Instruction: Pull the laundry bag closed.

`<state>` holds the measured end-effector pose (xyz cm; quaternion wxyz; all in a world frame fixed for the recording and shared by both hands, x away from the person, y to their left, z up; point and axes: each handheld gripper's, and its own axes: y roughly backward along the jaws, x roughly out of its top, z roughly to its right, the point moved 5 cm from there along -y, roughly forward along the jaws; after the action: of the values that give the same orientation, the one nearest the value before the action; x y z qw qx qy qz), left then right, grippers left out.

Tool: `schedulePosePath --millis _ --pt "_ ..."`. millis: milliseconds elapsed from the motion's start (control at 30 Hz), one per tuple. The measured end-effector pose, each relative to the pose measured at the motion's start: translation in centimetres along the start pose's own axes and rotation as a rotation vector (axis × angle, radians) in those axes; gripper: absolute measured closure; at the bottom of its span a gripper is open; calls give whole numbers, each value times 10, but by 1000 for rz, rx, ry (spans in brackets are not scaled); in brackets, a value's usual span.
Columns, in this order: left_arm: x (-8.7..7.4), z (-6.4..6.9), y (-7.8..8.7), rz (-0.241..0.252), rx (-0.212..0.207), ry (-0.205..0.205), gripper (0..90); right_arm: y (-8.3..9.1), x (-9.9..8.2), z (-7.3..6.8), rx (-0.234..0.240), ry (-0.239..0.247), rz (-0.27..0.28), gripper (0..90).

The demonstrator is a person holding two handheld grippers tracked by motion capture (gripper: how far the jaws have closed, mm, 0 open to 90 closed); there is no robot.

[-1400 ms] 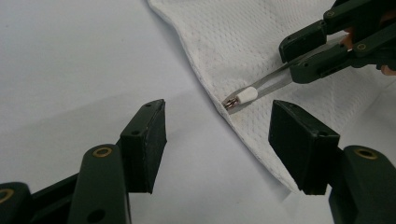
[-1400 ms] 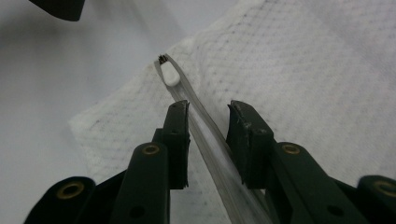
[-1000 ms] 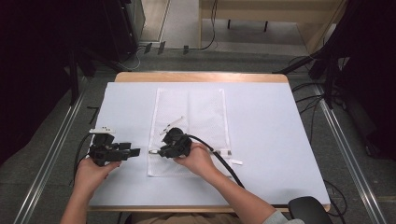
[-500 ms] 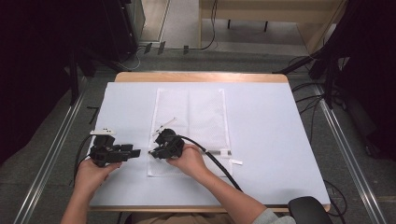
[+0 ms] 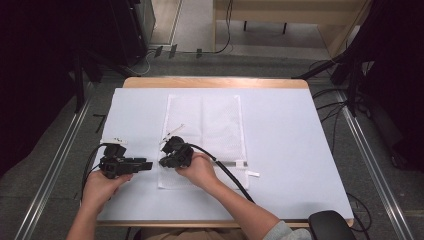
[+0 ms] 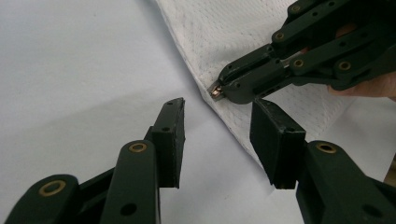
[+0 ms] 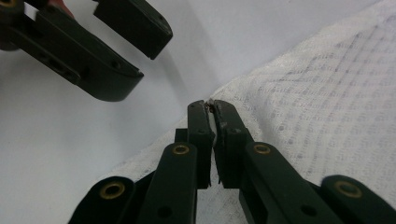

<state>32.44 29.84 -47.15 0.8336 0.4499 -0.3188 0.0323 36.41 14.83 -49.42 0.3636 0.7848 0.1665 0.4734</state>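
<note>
White mesh bag (image 5: 205, 132) lies flat on the pale table cover (image 5: 280, 125), long side running away from the person. Right gripper (image 5: 164, 162) sits at the bag's near-left edge, jaws pressed together on that edge; in the right gripper view (image 7: 211, 108) the tips pinch the mesh border with only a sliver between them. Left gripper (image 5: 148, 165) is just to the side of it, off the bag, resting over bare cover, tips pointing at the right one. In the left gripper view (image 6: 217, 114) its jaws stand wide apart, holding nothing, with the bag edge (image 6: 224, 112) running between and just ahead of them. Right hand (image 5: 200, 170) rests on the bag; left hand (image 5: 100, 182) on the cover. Small white tab (image 5: 252, 173) lies beyond the right hand, near the cable (image 5: 230, 175).
</note>
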Motion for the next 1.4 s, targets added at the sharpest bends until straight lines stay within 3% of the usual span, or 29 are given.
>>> schedulePosePath --millis 267,633,867,1000,1067,1167,1400 --pt "3 9 -15 -30 -19 -60 519 13 5 -3 9 22 35 873" --pt "10 14 -27 -56 -45 -76 505 29 11 -3 26 46 63 873" --pt "15 17 -34 -83 -75 -94 639 37 11 -4 45 48 70 874" --pt "17 18 -35 -93 -91 -129 739 39 10 -5 68 45 72 874" --pt "17 19 -37 -103 -97 -164 756 39 9 -5 73 50 71 874" --pt "18 19 -38 -114 -101 -181 793 40 7 -3 84 43 67 874" --pt "20 19 -39 -129 -135 -113 869 39 6 0 99 30 66 875"
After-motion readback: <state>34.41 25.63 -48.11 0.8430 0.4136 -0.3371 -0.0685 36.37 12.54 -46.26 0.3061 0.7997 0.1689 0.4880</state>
